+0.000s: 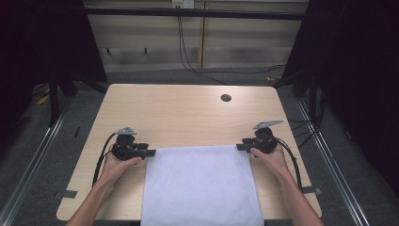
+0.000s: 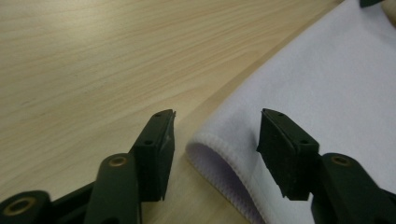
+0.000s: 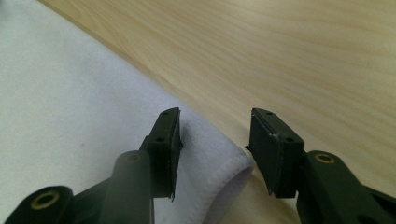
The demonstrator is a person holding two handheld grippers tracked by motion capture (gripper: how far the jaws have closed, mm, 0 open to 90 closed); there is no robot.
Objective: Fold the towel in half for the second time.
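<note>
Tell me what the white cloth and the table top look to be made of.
White cloth: a soft, matte fabric, probably microfibre or fleece; its surface is finely napped and the hem is stitched and rolled.
Table top: pale wood-grain board with a smooth, faintly glossy finish, likely laminate rather than solid wood; the grain looks printed and even.

The tool (image 2: 215, 154) is wide open, low in the frame, with the cloth (image 2: 327, 93) corner between its jaws, untouched, on the counter (image 2: 93, 60).
</note>
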